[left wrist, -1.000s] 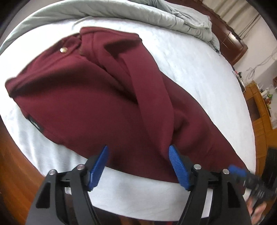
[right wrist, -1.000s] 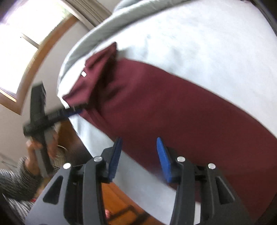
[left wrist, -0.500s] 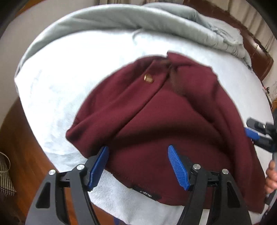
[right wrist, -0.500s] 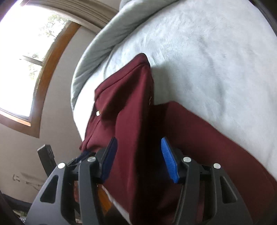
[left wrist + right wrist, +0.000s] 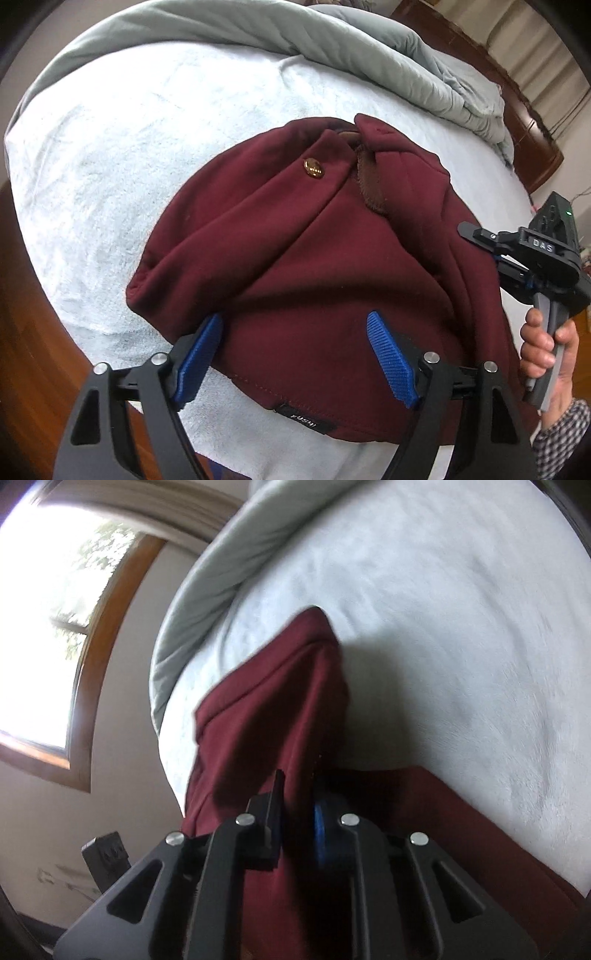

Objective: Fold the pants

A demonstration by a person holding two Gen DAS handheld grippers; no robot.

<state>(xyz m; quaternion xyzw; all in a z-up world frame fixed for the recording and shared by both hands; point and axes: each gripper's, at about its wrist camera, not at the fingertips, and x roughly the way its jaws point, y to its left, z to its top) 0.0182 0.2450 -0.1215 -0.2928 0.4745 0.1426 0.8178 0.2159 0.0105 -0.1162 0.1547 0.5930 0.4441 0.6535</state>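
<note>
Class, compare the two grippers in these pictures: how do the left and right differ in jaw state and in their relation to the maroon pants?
The left gripper has jaws spread wide; the right gripper has jaws closed together. The left hangs over the pants, gripping nothing; the right is clamped on a fold of them. Both have black frames and blue finger pads.

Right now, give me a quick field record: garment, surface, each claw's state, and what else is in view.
garment: maroon pants, bunched on the bed, gold button facing up, label at the near edge
surface: white bedsheet, grey duvet heaped at the far side
left claw: open, fingers either side of the near hem, not gripping
right claw: shut on a raised fold of the pants
right hand: on the claw's handle at the pants' right edge
background: window in the right wrist view
</note>
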